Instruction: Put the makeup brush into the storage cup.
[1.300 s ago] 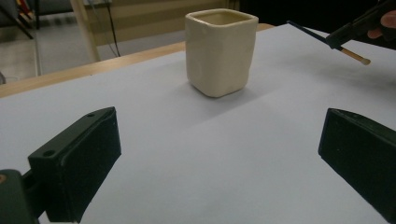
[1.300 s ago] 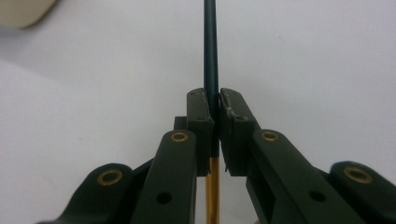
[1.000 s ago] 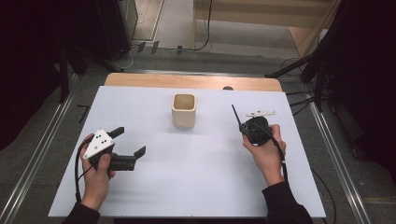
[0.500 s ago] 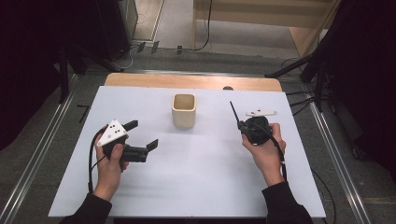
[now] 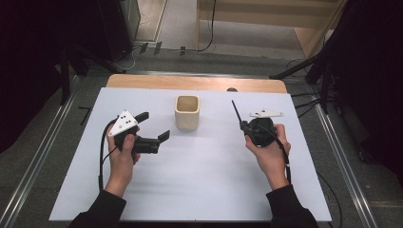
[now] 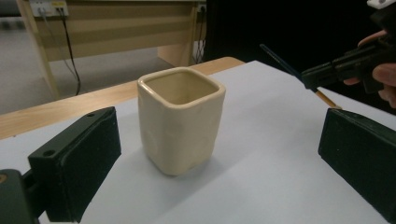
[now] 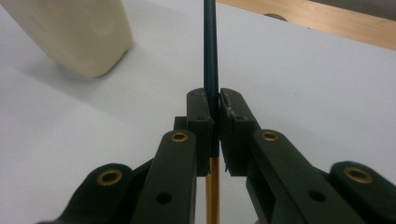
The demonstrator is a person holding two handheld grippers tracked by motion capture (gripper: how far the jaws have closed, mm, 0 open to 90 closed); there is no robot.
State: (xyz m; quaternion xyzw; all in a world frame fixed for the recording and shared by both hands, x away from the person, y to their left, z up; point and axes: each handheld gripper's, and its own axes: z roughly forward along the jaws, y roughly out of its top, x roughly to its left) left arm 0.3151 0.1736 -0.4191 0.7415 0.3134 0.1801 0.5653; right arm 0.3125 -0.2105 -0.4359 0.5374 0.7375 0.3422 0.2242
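Dim room, dark curtains on both sides, and a white surface (image 5: 199, 180) with a strip of bare wood along its far edge. From the high view, the cream square cup (image 5: 187, 112) stands near the far middle, upright and empty as far as I can tell. Your left gripper (image 5: 153, 130) sits just beside it with jaws spread; your right gripper (image 5: 242, 126) is well off to the other side, with a thin dark stick (image 5: 234, 110) poking out toward the far edge.

Left gripper view: the cup (image 6: 180, 119) sits between your 2 open jaws, touching neither.

Right gripper view: your jaws are pressed together on that stick (image 7: 210, 51), dark above the grip and orange below, probably a pencil or brush.

My guess is the stick goes in the cup. Pickup's done, drop-off isn't.
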